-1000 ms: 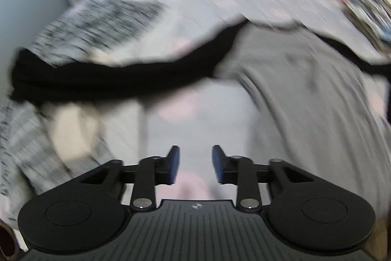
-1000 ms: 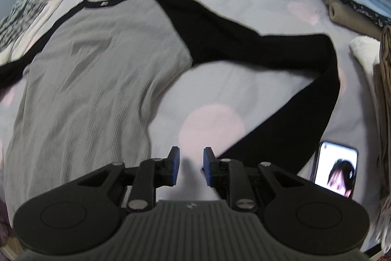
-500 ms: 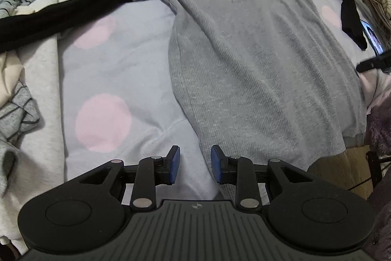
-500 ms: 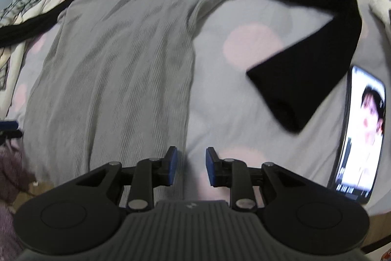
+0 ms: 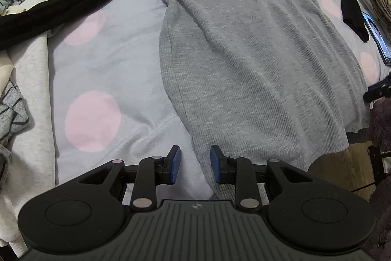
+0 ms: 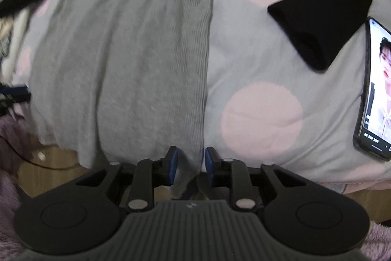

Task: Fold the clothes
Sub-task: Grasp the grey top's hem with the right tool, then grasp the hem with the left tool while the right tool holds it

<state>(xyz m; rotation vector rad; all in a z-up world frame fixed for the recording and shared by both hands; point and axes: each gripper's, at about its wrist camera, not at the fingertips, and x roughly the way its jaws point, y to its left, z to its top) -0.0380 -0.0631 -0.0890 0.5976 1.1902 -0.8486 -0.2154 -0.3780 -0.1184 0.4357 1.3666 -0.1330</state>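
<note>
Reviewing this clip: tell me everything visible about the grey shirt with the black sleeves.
The grey ribbed-knit shirt with black sleeves lies spread face up on the polka-dot bedspread, a dark "7" on its chest. Both long sleeves stretch outward; one cuff ends near the lit phone. The hem hangs over the bed's edge. The open left gripper and open right gripper each frame a bottom corner, neither clamped yet.

Open polka-dot lilac bedsheet [image 5: 105,60] left of the grey knit shirt [image 5: 256,65] gives me room. Crumpled striped clothes [image 5: 14,104] crowd the far left; a lit black smartphone [image 6: 375,89] and the black sleeve cuff [image 6: 315,40] block my right.
</note>
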